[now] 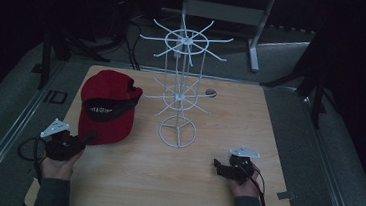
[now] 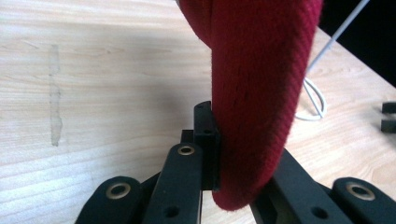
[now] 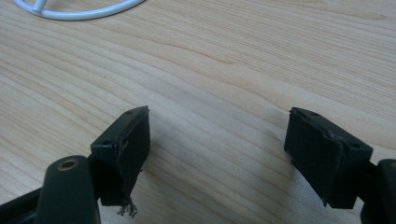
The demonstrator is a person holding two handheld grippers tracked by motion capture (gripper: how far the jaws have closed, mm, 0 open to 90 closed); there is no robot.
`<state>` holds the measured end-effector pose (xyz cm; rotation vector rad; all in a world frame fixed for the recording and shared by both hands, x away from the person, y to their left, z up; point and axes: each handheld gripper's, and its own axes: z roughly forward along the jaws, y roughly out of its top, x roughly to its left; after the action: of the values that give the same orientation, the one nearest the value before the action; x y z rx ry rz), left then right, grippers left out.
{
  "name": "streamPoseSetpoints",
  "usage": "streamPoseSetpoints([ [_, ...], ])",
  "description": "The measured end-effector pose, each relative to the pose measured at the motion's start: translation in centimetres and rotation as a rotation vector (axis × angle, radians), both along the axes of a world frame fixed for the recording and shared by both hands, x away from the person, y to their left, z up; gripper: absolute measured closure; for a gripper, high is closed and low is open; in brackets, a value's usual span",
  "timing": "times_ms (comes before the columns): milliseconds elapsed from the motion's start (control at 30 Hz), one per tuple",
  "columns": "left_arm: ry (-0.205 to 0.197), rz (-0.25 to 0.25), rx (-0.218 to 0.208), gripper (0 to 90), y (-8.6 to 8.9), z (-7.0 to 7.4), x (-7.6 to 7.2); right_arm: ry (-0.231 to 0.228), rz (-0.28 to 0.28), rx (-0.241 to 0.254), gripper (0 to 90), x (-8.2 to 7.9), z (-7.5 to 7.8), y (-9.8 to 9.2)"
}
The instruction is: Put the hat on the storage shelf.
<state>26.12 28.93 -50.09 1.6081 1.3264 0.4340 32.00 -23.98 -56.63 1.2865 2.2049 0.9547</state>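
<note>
Left gripper (image 1: 86, 138) is clamped on the brim edge of the red cap (image 1: 106, 107), a coarse woven twill with a dark inner band, which sits at the left of the pale wood-grain table (image 1: 174, 182) beside the rack. Right gripper (image 3: 217, 140) hangs over bare wood, its blocky black jaws standing wide apart with nothing between them. White wire rack (image 1: 181, 88): ring base, thin post, two tiers of radial spokes.
</note>
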Motion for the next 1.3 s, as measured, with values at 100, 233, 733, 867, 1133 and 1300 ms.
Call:
streamPoseSetpoints([
  [100, -0.014, 0.017, -0.005, 86.0, 0.0, 0.2, 0.0, 0.0, 0.0, 0.0, 22.4, 0.0, 0.0, 0.0],
  [233, -0.033, 0.031, -0.007, 85.9, 0.0, 0.6, 0.0, 0.0, 0.0, 0.0, 22.4, 0.0, 0.0, 0.0],
  [733, -0.086, 0.062, -0.012, 85.9, -0.1, 2.1, 0.2, 0.0, -0.001, 0.001, 22.4, 0.0, 0.0, 0.0],
  [867, -0.1, 0.065, -0.008, 85.9, -0.3, 2.8, 0.3, 0.0, -0.001, 0.001, 22.4, 0.0, 0.0, 0.0],
  [1133, -0.135, 0.079, -0.008, 85.9, -0.6, 4.0, 0.6, -0.001, 0.0, 0.001, 22.4, 0.0, 0.0, 0.0],
  [1300, -0.158, 0.091, -0.024, 85.9, -0.6, 4.5, 0.6, -0.001, 0.0, 0.001, 22.4, 0.0, 0.0, 0.0],
])
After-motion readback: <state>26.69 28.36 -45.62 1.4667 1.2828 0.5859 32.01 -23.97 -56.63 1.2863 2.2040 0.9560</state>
